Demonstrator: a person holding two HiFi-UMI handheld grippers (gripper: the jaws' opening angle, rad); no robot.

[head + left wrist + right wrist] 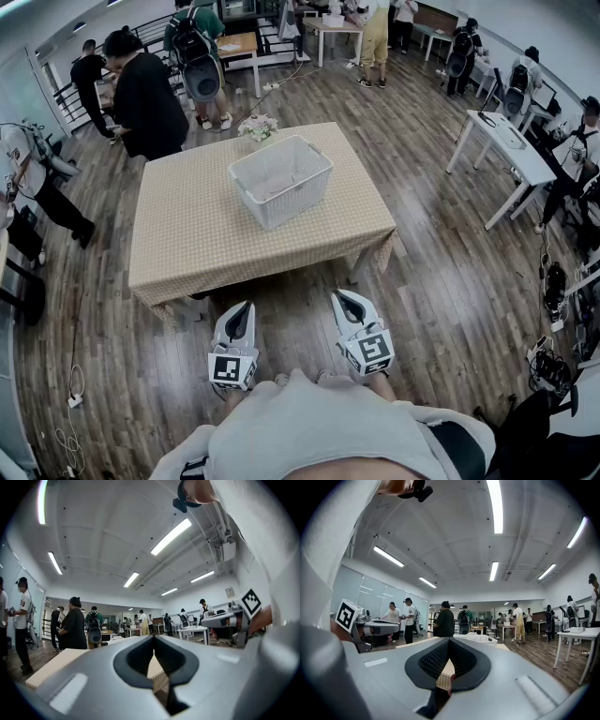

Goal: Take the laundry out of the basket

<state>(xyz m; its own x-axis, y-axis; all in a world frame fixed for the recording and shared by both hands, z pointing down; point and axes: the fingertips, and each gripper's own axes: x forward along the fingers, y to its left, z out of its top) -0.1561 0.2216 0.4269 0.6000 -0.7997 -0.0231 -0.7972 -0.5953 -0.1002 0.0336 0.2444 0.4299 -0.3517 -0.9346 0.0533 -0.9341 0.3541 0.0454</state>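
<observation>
Pale grey shirt cloth is filling the bottom of the head view. Just ahead of it the person is holding the grey left gripper and the grey right gripper level and side by side over the brown wood-plank floor, both pointing toward the table. In each gripper view the jaws are sitting together at the tips with nothing between them. Only beige checked cloth is showing through the gap behind the pads.

Beyond them, the rectangular surface under its beige checked cloth is standing with its near edge just ahead of the jaw tips. Toward its far side the white lattice plastic basket is sitting upright, well apart from both grippers, with a small bunch of pale flowers just behind it. Something pale is lying low inside the basket, probably the laundry, though it is too small to tell what piece.

By my reading the task is barely beginning. Nothing is lying on the cloth beside the basket, and neither gripper is touching it. The reach, the opening of the jaws, the grasp and the lift all look left to do.

As for writing, only the black-and-white square pattern on each gripper's marker cube is showing, and it is carrying no letters. No brand or label is legible on the basket. Farther off, people are standing among white desks, with nothing readable there either.
</observation>
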